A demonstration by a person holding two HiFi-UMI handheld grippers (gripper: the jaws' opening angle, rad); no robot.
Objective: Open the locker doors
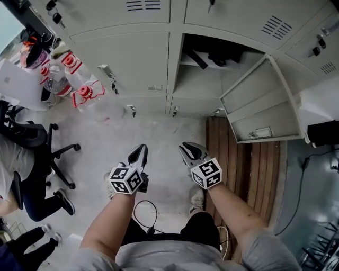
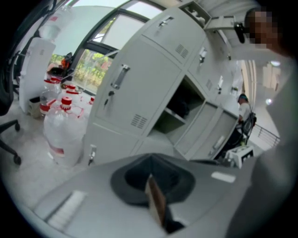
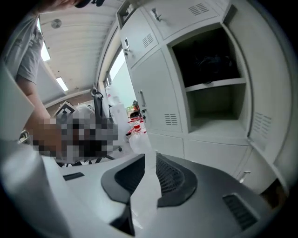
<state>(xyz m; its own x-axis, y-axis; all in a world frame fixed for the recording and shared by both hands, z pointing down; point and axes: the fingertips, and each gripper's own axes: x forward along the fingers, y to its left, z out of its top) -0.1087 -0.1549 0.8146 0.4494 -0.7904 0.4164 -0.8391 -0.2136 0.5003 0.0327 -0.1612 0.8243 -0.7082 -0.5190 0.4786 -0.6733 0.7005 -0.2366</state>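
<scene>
**A:** What's the room like?

**B:** A pale concrete floor (image 1: 153, 137) in front of a bank of grey lockers (image 1: 222, 16). There are red-capped water jugs (image 1: 85, 87) at the left, and wooden slats (image 1: 249, 169) lie under the right-hand side.

**A:** Which doors are done?

**B:** One door (image 1: 265, 108) hangs swung out to the right and its compartment (image 1: 212, 69) is bare. The closed locker door (image 1: 127, 61) just left of it looks like the next job.

**A:** And the grippers?

**B:** Both are low over the floor, well short of the lockers and touching nothing. The left gripper (image 1: 141, 151) has its jaws pressed together and empty. The right gripper (image 1: 184, 148) shows a thin slit between its pads, with only floor showing through.

**A:** Where's the grab point?

**B:** It's the handle (image 1: 106, 71) on the closed door's left edge, above a small key. It sits ahead and to the left of both grippers, so the left one is nearer. Its long axis runs up the door, so I'd expect the jaws to need spreading and closing across it from the sides.
</scene>
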